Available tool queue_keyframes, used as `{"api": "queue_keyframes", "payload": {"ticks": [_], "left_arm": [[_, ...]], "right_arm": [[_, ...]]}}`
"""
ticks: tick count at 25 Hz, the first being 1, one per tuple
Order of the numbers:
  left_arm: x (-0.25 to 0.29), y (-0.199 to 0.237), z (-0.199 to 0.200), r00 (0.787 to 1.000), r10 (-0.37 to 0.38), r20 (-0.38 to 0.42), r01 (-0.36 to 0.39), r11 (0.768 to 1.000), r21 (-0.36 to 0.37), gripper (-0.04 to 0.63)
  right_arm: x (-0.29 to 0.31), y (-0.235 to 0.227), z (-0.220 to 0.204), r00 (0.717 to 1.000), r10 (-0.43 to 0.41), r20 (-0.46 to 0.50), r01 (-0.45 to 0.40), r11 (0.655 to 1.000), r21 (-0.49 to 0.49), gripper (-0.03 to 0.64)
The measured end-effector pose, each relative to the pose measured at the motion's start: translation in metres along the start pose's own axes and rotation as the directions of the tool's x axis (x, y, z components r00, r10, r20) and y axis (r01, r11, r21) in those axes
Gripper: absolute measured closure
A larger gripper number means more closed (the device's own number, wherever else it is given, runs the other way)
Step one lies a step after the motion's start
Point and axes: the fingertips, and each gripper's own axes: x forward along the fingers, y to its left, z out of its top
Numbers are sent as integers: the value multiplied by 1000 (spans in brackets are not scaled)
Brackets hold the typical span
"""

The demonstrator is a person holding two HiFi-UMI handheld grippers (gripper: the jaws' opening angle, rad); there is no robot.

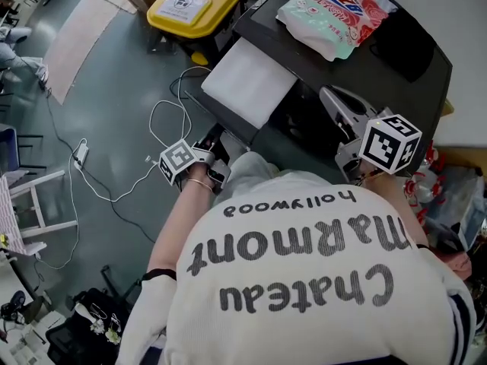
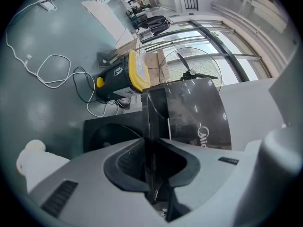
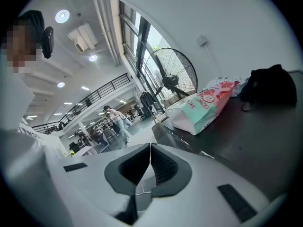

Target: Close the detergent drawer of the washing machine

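Left gripper (image 2: 152,141) - jaws nearly together, clamped on a thin dark panel seen edge-on. I read that panel as the detergent drawer (image 2: 152,112), sticking out from the front of the washing machine (image 2: 194,108). In the head view the left gripper (image 1: 213,158) sits low at the washing machine's front, on the floor side.

Right gripper (image 3: 150,148) - pads pressed together, with nothing between them but a stray white thread low in the gap. It's over the washing machine's dark top (image 3: 255,136). In the head view the right gripper (image 1: 335,101) is at the top's near edge.

Writing I can read:
- "Mid", cut off by the gripper body, in pale letters on the washing machine's glossy dark panel (image 2: 203,134)
- "Chateau Marmont" and "hollywood" on the person's white sweatshirt (image 1: 304,280)
- The pink-and-teal detergent bag (image 1: 335,14) on the washing machine's top has blue lettering, which I can't make out in either view.
- The label on the yellow-lidded bin (image 1: 198,4), on the floor beyond the washing machine, is too small to read.

Also on the top, beside the bag, is a black bag (image 1: 403,40). A white flat panel (image 1: 247,80) juts out at the washing machine's edge on the bin side. A white cable (image 1: 163,120) loops on the floor in front of the washing machine. A large fan (image 3: 173,77) stands beyond the washing machine.
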Motion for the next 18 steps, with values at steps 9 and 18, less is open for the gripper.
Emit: {"api": "queue_keyframes", "payload": {"ticks": [9, 18], "left_arm": [[3, 1, 0, 1000, 7, 3, -7, 1000, -14, 529], [11, 2, 1, 999, -3, -44, 2, 1000, -21, 529]], "right_arm": [[5, -9, 2, 1000, -16, 2, 16, 1000, 17, 586], [17, -12, 10, 999, -46, 14, 46, 999, 29, 586]]}}
